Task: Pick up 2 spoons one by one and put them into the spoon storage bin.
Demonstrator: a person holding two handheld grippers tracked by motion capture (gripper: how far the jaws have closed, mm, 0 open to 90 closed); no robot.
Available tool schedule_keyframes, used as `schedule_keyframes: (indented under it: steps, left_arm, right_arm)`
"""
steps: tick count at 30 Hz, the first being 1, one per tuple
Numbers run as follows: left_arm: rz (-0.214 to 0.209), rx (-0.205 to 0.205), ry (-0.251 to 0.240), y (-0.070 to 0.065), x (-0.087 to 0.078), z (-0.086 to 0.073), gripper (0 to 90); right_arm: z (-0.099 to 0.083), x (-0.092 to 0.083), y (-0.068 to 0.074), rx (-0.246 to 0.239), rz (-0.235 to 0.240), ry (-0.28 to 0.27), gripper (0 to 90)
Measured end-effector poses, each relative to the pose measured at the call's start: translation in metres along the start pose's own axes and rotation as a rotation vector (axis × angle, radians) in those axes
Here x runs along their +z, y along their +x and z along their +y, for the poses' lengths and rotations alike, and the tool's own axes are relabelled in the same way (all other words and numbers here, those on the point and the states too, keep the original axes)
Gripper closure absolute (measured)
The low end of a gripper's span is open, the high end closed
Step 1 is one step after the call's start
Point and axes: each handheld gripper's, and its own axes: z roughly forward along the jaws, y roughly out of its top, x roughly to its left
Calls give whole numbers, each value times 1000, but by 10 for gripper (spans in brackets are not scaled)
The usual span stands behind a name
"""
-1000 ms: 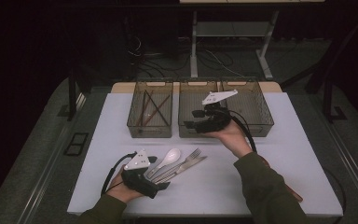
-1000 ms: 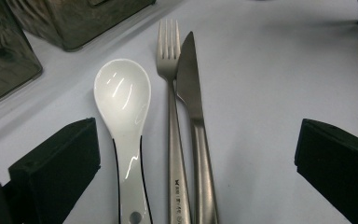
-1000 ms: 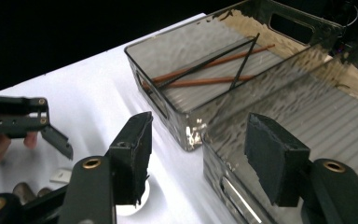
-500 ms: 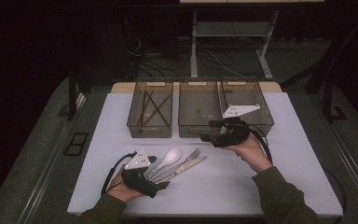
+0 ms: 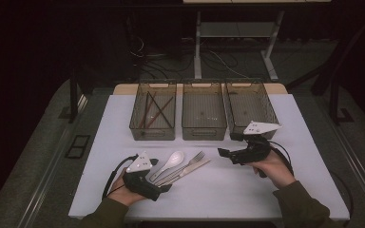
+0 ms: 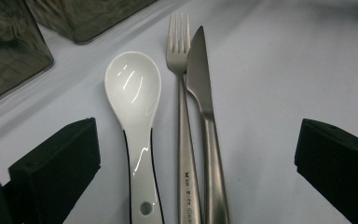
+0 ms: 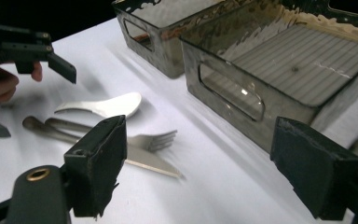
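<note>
A white spoon (image 5: 171, 161), a steel fork (image 5: 192, 160) and a steel knife (image 5: 196, 168) lie side by side on the white table (image 5: 247, 190). My left gripper (image 5: 159, 176) rests at their handle ends, open. In the left gripper view its jaws stand wide on either side of the spoon (image 6: 134, 93), fork (image 6: 181, 93) and knife (image 6: 200, 79), touching none. My right gripper (image 5: 227, 146) hovers right of the cutlery, pointing left. Its jaws have just been opening and nothing is between them (image 7: 200, 154). Ahead of it lie the fork (image 7: 154, 139) and spoon (image 7: 102, 105).
Three clear grey bins stand in a row at the back. The left bin (image 5: 153, 130) holds dark chopsticks; the middle bin (image 5: 204, 130) and right bin (image 5: 266, 107) show bare floors. One bin's wall (image 7: 233, 93) is close to my right gripper. Table edges run left and front.
My right gripper has come away from above the bins, down and toward the front right of the table, with its jaws wider. The left gripper and cutlery have stayed put.
</note>
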Motion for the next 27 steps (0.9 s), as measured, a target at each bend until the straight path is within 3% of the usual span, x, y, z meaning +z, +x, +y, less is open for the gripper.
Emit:
schedule_keyframes:
  steps: [11, 17, 23, 27]
  left_arm:
    - [1, -11, -8, 1, -2, -1, 0]
    - [0, -12, -12, 1, -3, -2, 0]
    - [10, 12, -2, 6, -3, -2, 0]
    - [10, 10, -20, 7, -4, -2, 0]
  right_arm:
    - [-27, -32, -12, 20, -47, 10, 189]
    - [-39, -49, -21, 38, -70, 41, 189]
    - [-49, -59, -31, 72, -89, 64, 189]
    - [-56, -66, -38, 73, -115, 97, 189]
